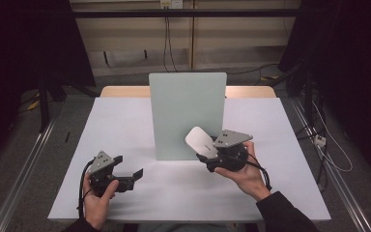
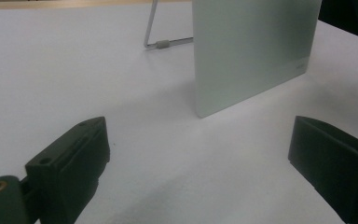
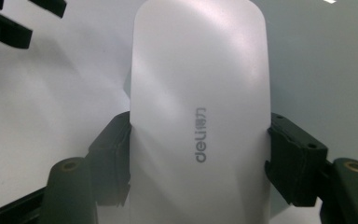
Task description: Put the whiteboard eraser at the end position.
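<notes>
step: carrying phase, judged; white mouse already lifted off white table, not yet set down
right gripper: held at 4 o'clock of table centre; jaws pinching mouse by its two long sides, pads seen flush on the shell in right gripper view
mouse position: in the air at front right edge of pale green board, nose pointed up toward 11 o'clock; touching the board or just clear of it, could not tell
board: stood upright mid-table on wire prop, prop behind it at 12 o'clock
left gripper: parked at 7 o'clock, jaws spread wide, nothing between them, board seen ahead in left gripper view
left role: idle, no part in the grip
next move, judged: called for lowering mouse flat onto bare table at 5 o'clock of board, or resting it against the board face; grip kept firm until contact
risk, judged: smooth rounded shell, likely to slip or twist if pinch eased early; nudged board could tip on its prop
</notes>
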### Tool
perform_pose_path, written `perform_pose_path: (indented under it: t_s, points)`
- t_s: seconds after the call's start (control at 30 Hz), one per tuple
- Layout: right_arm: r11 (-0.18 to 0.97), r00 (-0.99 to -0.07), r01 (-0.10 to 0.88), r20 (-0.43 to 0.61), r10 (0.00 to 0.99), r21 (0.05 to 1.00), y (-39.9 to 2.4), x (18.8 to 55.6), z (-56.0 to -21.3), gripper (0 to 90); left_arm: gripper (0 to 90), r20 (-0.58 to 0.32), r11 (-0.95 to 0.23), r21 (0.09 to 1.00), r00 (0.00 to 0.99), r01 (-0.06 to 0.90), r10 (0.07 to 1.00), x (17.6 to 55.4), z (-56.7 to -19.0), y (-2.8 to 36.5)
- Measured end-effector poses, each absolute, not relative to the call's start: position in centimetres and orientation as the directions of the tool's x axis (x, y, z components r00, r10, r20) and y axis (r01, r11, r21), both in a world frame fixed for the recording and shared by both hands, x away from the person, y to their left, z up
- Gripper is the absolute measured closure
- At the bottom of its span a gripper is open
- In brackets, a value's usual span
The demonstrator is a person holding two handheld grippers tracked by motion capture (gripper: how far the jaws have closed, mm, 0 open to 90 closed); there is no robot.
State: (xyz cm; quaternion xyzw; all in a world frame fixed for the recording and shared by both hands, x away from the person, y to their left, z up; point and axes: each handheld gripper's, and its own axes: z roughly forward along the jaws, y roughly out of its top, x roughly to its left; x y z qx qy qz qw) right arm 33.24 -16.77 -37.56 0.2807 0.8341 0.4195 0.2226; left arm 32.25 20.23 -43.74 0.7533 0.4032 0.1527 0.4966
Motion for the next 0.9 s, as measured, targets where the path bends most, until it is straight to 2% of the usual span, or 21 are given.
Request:
perform_pose_path:
  t_s: [0.27, 0.9]
  points:
    - [0.549, -0.795, 0.272, -0.136, 0.591, 0.791, -15.7, 33.0, -39.0, 31.4, 5.2, -0.171, -0.182, 0.871, 0.629, 0.456, 0.758, 32.2, -43.7, 20.2]
    - [0.664, -0.891, 0.298, -0.051, 0.452, 0.685, -14.0, 32.9, -42.2, 31.4, 5.2, -0.171, -0.187, 0.870, 0.636, 0.455, 0.753, 32.3, -43.8, 20.2]
